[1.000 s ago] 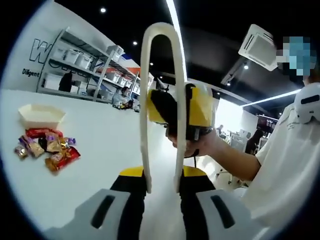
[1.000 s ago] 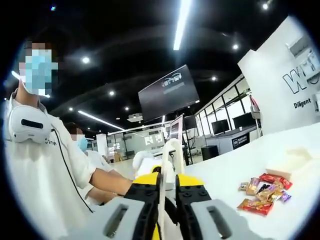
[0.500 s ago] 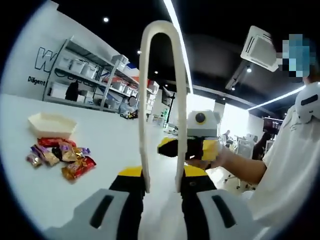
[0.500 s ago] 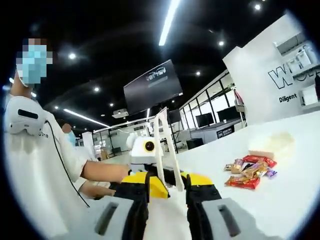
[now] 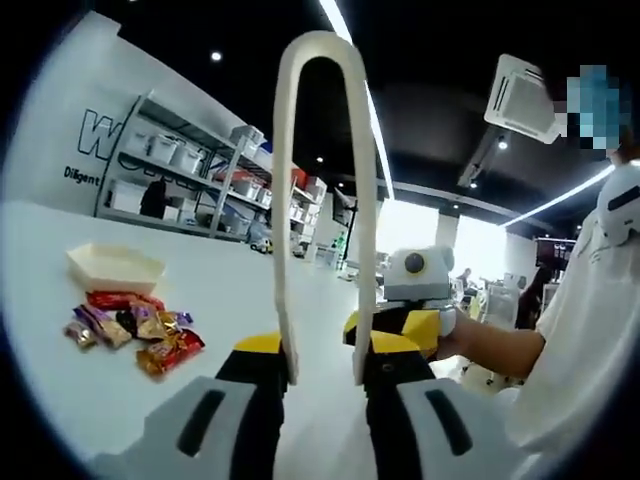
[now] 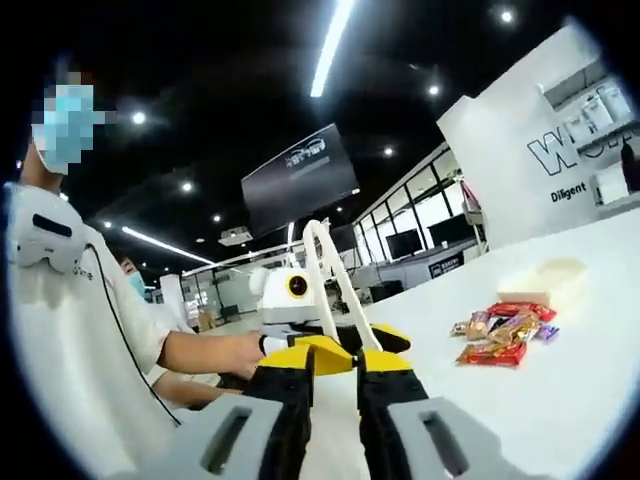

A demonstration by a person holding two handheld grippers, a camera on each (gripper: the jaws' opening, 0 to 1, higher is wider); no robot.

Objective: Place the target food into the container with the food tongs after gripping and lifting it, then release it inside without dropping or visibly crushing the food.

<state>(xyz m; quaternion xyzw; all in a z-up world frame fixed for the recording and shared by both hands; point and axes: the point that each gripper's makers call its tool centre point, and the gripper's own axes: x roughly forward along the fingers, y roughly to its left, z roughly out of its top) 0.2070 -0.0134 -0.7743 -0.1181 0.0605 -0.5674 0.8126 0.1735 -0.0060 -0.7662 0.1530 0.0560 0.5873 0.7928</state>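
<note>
Left hand-held gripper: clamped on the tongs, jaws pressed against the two arms near their free ends; seen also from the right gripper view, held in a hand.
Tongs: cream, U-shaped, standing up from the left jaws, bend at the top; seen in the right gripper view as a narrow loop leaning above the left hand-held gripper.
Right hand-held gripper: jaws close together with a narrow gap, nothing seen between them; whether fully closed cannot be told. Seen in the left gripper view, just right of the tongs, held in a hand.
Food: small heap of wrapped sweets in red, purple, gold and brown, lying on the table, apart from the tongs; in the right gripper view, right of the jaws.
Container: shallow cream tray with angled sides, on the table just beyond the heap, nothing seen inside; in the right gripper view, behind the sweets, blurred.
Table: white, broad; carrying sweets and tray.
Person: white top, at the table's edge, holding both tools.
Shelves: metal racks with white boxes, against the far wall.
Screen: dark, hung from the ceiling.
</note>
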